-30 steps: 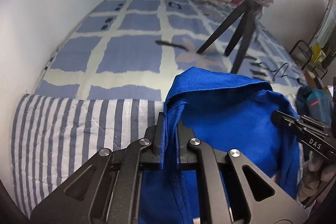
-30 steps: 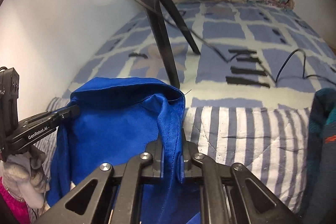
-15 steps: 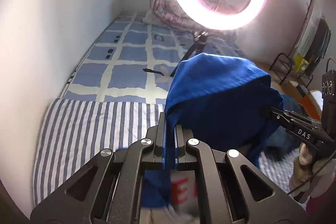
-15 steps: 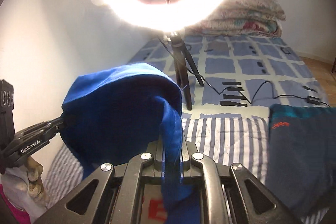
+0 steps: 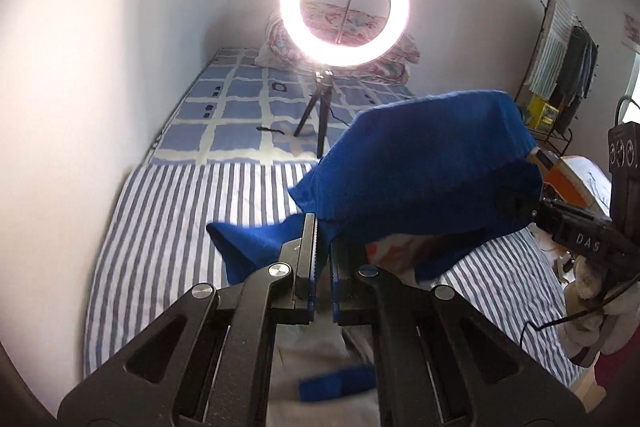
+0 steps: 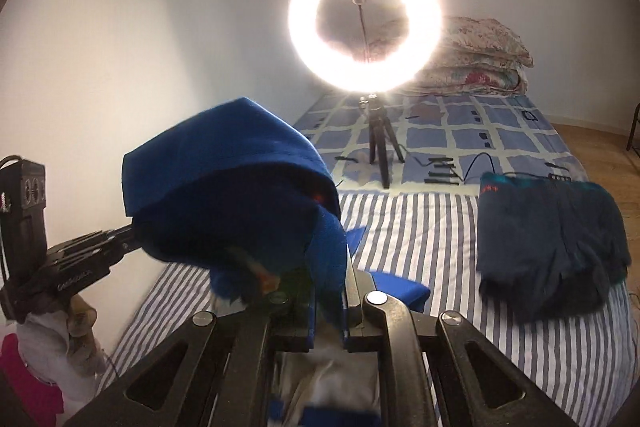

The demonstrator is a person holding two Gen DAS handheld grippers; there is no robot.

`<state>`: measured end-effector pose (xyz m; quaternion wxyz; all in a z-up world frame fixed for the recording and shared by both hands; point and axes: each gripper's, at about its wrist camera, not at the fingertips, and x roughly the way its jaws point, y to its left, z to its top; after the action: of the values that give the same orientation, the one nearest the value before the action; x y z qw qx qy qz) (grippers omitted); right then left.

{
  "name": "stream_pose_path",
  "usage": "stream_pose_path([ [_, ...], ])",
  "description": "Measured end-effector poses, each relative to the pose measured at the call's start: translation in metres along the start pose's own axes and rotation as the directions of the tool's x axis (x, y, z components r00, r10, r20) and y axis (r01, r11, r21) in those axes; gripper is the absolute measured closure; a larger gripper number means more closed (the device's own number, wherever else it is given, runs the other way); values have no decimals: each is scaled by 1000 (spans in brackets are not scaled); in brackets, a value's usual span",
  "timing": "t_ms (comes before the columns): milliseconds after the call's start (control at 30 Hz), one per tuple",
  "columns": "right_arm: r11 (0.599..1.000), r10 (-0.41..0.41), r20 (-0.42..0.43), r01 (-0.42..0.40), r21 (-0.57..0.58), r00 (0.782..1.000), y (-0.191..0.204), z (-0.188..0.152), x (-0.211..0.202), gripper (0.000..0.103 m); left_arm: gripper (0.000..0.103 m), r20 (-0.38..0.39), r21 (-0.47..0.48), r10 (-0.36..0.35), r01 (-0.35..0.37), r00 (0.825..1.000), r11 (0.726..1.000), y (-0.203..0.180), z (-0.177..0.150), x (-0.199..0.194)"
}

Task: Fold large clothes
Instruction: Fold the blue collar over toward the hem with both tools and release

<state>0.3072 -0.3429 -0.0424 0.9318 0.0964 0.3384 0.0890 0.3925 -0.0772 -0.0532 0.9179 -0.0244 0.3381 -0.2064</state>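
where everything sits around my hands

the garment [image 5: 420, 163] hangs between my left gripper [image 5: 323, 251] and my right gripper [image 6: 328, 291], above the striped sheet [image 5: 180, 211]. beyond it the ring light [image 5: 345, 5] stands on its tripod [image 5: 320, 115] on the checked bedspread [image 5: 236, 107], with the folded quilt [image 6: 480, 67] behind. a folded pile [image 6: 552, 239] lies on the sheet to my right. a drying rack [image 5: 560, 67] stands far right.

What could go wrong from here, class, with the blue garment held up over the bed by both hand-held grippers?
1. The blue garment is pinched only by a thin edge in the left hand-held gripper and the right hand-held gripper; it might slip free.
2. The ring light stands close ahead on a small tripod; swinging cloth could topple it.
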Motion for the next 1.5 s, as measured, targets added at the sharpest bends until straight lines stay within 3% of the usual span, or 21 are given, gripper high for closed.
stream_pose_path([
  [233,1000,-3,-16,3,5,1000,9,-89,-42,97,100,-57,18,-26,27,998,999,-15,-86,-28],
  [500,1000,-21,-49,20,-19,999,23,-176,-63,97,100,-128,46,-46,52,991,998,-28,-180,-51],
  [600,999,-45,-78,42,-34,996,23,-205,-61,97,100,-151,84,-19,32,988,996,-29,-208,-55],
  [767,983,-112,-118,93,-161,987,28,-234,-59,96,100,-224,98,-15,38,974,994,-26,-245,-64],
  [900,943,-145,-169,85,-321,975,36,-253,-74,88,100,-289,96,-40,70,956,993,-21,-263,-84],
  [967,939,-130,-176,64,-338,976,32,-256,-90,82,100,-281,68,-59,82,958,994,-15,-262,-97],
  [1000,945,-118,-176,56,-322,977,30,-259,-99,78,99,-269,44,-73,88,960,995,-11,-258,-104],
  [1033,956,-95,-172,42,-289,980,25,-258,-106,76,92,-255,2,-94,98,962,995,-3,-251,-108],
  [1067,969,-67,-170,23,-248,983,19,-255,-111,74,73,-247,-30,-109,104,963,994,2,-247,-109],
  [1133,994,28,-166,-45,-101,986,1,-248,-119,67,45,-211,-150,-136,106,968,983,21,-234,-104],
  [1167,997,55,-163,-65,-52,985,-6,-246,-119,64,44,-202,-194,-144,105,969,975,30,-231,-101],
  [1233,992,113,-152,-103,72,982,-22,-240,-114,48,44,-213,-300,-171,103,962,948,49,-223,-86],
  [1300,983,146,-160,-125,130,976,-33,-238,-103,45,44,-226,-328,-165,84,960,941,58,-215,-72],
  [1367,977,147,-170,-116,178,974,-43,-236,-89,45,44,-221,-365,-168,79,961,928,66,-209,-60],
  [1500,947,194,-153,-144,288,969,-58,-230,-65,50,44,-213,-498,-235,102,948,861,86,-205,-36],
])
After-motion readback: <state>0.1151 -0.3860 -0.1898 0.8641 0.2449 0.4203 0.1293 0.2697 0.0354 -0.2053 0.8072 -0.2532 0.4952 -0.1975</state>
